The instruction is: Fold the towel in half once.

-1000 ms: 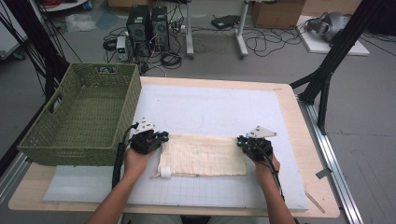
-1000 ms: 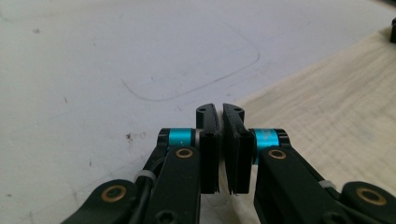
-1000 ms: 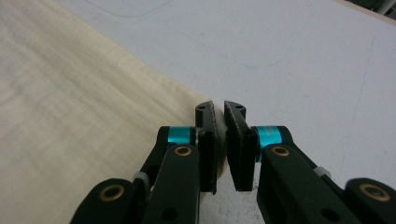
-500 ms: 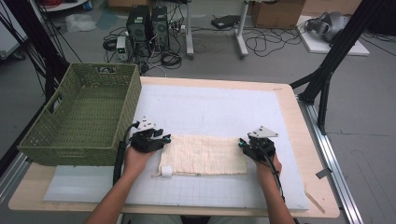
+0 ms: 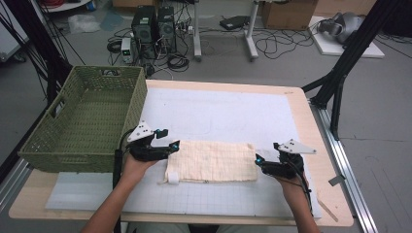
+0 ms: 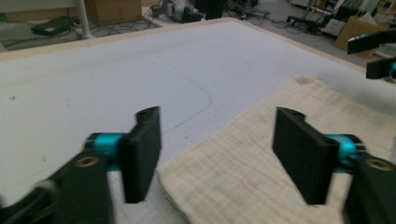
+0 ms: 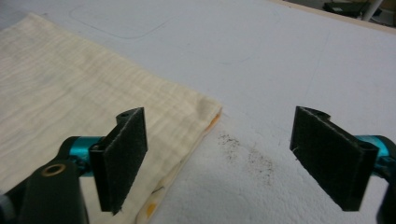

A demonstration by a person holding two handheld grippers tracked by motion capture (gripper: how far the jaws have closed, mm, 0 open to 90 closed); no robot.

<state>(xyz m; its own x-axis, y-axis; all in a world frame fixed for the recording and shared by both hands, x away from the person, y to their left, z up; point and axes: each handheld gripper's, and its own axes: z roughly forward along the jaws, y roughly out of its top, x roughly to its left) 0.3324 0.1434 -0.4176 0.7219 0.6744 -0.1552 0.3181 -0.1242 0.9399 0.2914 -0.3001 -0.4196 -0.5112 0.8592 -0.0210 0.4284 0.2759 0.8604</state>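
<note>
Flanking a folded cream cloth (image 5: 211,161) that lies flat on the white mat (image 5: 218,114), both grippers sit with jaws spread wide and nothing between them. Left gripper (image 5: 167,141) hovers at the cloth's left short edge; its own view shows the near corner of the cloth (image 6: 261,158) lying between and below the two pads. Right gripper (image 5: 258,162) sits at the cloth's right short edge; in its view the cloth's corner (image 7: 93,102) lies under the left pad, with bare mat and a dark smudge (image 7: 245,151) under the right one.

Step in hand, as judged: pinching the two short ends for another fold or a lift. To do it well:
- right gripper needs shifting further onto the cloth, so both pads straddle the edge and not the mat;
- lower each jaw until one pad slides under all layers, otherwise only the top ply comes up;
- close both at matching depth from the edge so the cloth rises level.

A small white tag (image 5: 173,180) pokes out at the cloth's near-left corner.

Container: green woven basket (image 5: 73,145), left of the cloth, just beyond the left gripper. Interior visible to the bottom; nothing in it.
</note>
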